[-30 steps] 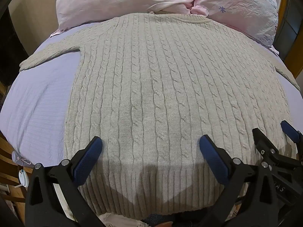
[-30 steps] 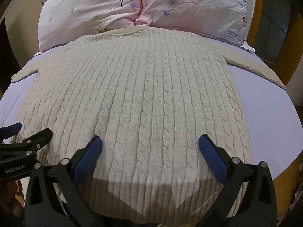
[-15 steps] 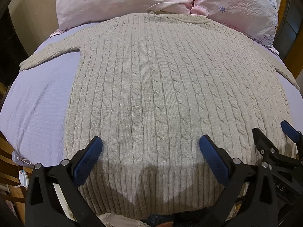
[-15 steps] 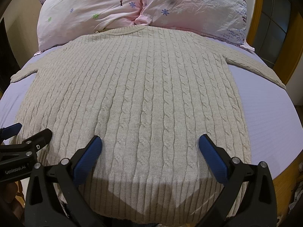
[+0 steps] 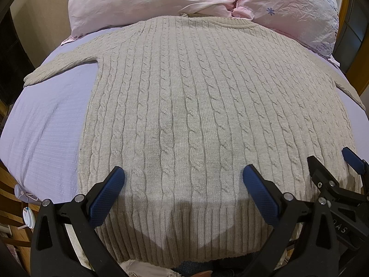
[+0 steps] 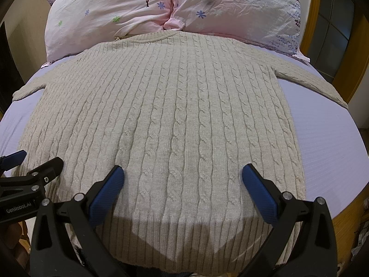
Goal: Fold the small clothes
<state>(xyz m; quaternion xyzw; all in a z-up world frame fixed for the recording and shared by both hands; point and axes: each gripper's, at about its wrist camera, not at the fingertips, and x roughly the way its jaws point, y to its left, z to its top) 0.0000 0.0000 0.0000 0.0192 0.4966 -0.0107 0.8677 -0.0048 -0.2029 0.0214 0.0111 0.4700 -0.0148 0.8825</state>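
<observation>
A beige cable-knit sweater (image 5: 207,115) lies spread flat on a lilac sheet (image 5: 46,138), filling the middle of both views. Its neckline sits at the top centre against two pink pillows (image 5: 161,0). One sleeve runs to the left edge of the left view, the other to the right edge of the right view; the ribbed hem lies along the bottom.

The left gripper (image 5: 183,182) hangs over the hem at bottom centre of its view, jaws spread wide and holding nothing. The right gripper (image 6: 182,181) does the same in its own view, also wide apart and empty. They sit side by side, each showing at the edge of the other's frame.

No fold looks begun; the step in hand seems to be a first grasp. To do it well, each gripper should probably go to an outer part of the garment, a hem corner or a sleeve, rather than the middle. The knit is thick and stretchy, so take both layers deep between the pads. Lift evenly on both sides, or the cables will drag and bunch.
</observation>
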